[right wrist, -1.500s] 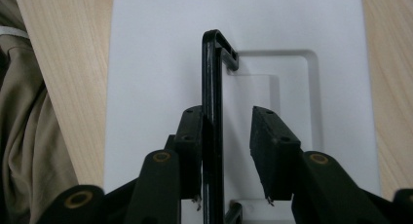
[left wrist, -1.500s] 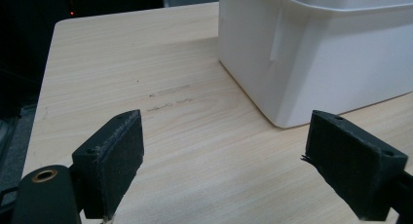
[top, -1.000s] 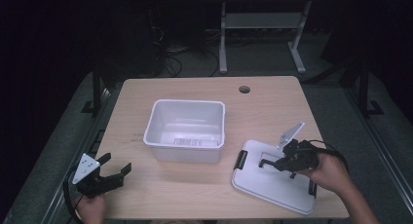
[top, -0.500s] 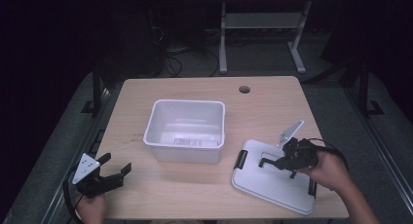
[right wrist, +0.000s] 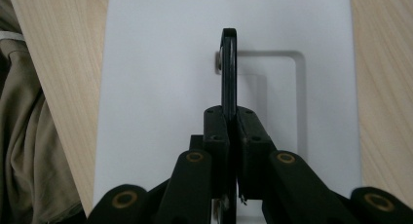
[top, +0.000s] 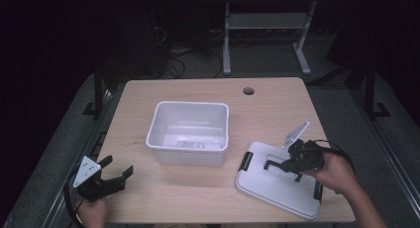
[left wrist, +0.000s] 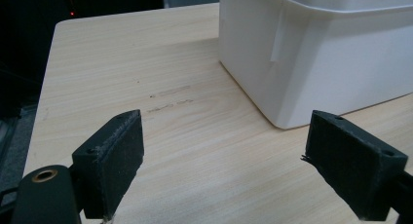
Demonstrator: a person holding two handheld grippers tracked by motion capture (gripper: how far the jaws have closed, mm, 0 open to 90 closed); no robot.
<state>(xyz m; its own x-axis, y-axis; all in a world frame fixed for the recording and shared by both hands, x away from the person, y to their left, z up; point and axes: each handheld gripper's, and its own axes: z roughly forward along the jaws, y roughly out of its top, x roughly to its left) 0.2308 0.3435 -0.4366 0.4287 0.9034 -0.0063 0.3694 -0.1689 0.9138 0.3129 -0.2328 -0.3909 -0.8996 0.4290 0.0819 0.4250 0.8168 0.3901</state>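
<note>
Right tool point(right wrist: 233, 129) clenched on upright black handle point(right wrist: 229, 68) of lid point(top: 277, 186); no visible shift in half a second, so grip judged settled, lift not yet begun. Left tool point(top: 115, 177) released, idle at near-left surface point(top: 277, 101) corner. Lid white, flat, black end clips, lying right of open bin point(top: 189, 132).

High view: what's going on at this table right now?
A person works with a gripper in each hand. The right gripper has its jaws shut on the black handle of a white lid, which lies flat on the table to the right of an open white bin. The left gripper sits at the table's near left corner, jaws wide open and holding nothing, pointed toward the bin. The lid is not yet on the bin.
</note>
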